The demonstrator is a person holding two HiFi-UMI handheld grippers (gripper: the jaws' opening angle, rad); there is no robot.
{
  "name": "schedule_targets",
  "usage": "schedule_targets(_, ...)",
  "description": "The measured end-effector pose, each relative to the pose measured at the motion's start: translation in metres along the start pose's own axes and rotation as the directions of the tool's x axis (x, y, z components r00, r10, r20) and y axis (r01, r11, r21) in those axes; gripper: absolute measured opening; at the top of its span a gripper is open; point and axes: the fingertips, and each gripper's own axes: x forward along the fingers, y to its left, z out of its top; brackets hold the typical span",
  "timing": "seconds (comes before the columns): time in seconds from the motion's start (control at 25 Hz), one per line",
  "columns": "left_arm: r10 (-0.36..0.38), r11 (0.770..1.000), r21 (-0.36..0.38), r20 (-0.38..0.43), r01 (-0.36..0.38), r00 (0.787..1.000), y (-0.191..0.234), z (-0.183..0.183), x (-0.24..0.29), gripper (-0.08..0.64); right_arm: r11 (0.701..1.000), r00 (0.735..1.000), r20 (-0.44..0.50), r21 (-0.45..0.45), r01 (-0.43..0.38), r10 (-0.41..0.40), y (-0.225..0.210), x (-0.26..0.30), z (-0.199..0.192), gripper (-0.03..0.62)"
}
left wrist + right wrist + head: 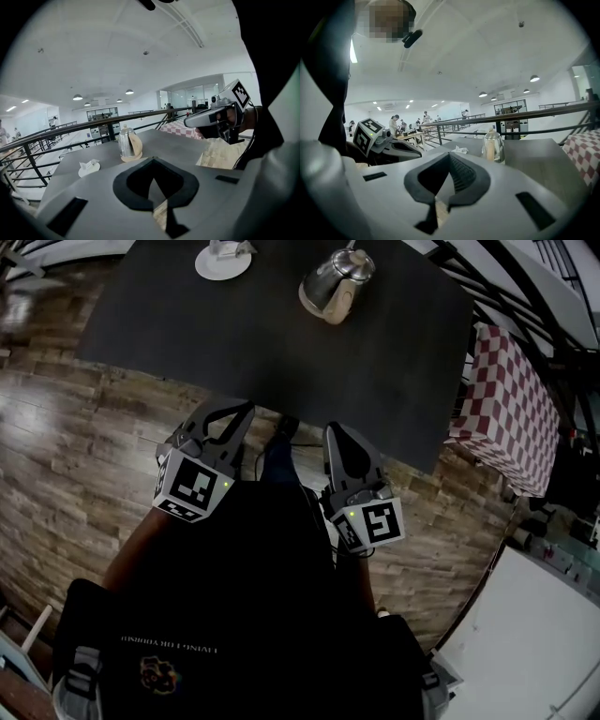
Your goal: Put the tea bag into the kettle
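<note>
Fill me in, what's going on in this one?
A person stands at the near edge of a dark table with a gripper in each hand. The left gripper and the right gripper are both shut and empty, held close to the body. The kettle stands at the far side, and the tea bag lies on a white saucer beside it. Neither is touched yet.

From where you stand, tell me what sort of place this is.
Probably a café or canteen on an upper floor: a dark table with a metal kettle, a red-checked tablecloth beside it, and a railing with people at tables beyond.
</note>
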Motion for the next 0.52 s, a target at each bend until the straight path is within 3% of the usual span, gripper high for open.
schedule_targets(0.52, -0.026, 0.999, 0.027, 0.040, 0.025, 0.999, -0.022, -0.001, -0.028, 0.005, 0.998, 0.999, 0.023, -0.057, 0.028, -0.026, 0.028, -0.028, -0.001, 0.018)
